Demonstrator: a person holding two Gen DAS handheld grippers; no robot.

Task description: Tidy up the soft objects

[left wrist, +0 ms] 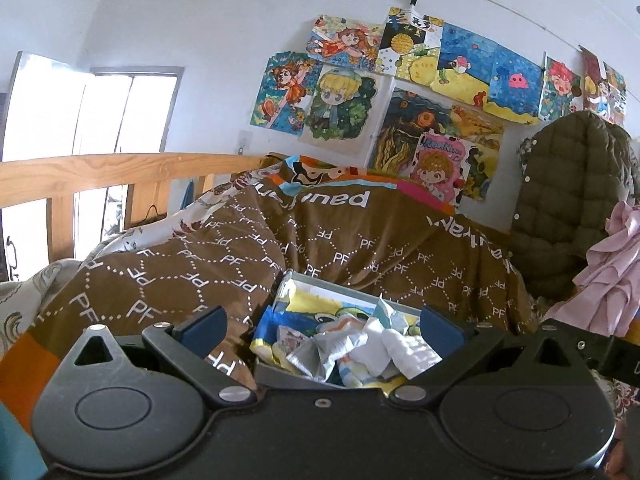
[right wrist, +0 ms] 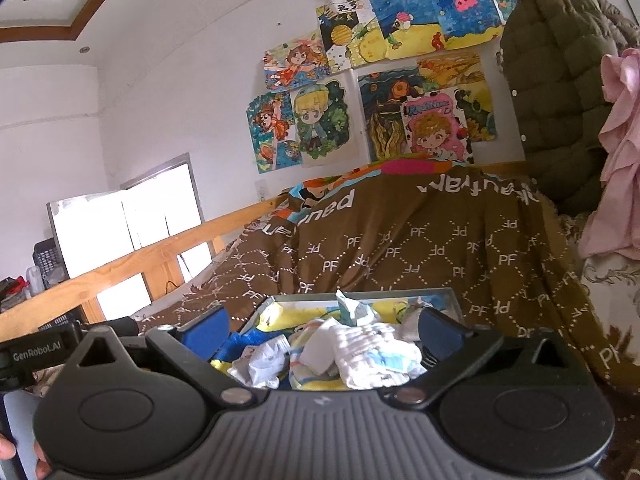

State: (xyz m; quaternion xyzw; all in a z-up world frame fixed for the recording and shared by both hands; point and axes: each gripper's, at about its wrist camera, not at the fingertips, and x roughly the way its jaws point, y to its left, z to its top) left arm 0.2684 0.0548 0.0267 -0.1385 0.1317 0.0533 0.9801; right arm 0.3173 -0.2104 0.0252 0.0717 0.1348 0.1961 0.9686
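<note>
Socks (left wrist: 372, 346) lie in a box (left wrist: 276, 374) near on the quilt (left wrist: 224, 256); rail (left wrist: 100, 170) far left, drawings (left wrist: 400, 92) on the far wall, jacket (left wrist: 572, 184) right

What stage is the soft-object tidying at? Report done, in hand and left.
Done: a heap of small cloths already lies loose in the grey box on the brown quilt.
In hand: nothing; the left claw and right claw are both open, above the box.
Left: the cloths look crumpled, not folded. A pink garment hangs nearby.
</note>
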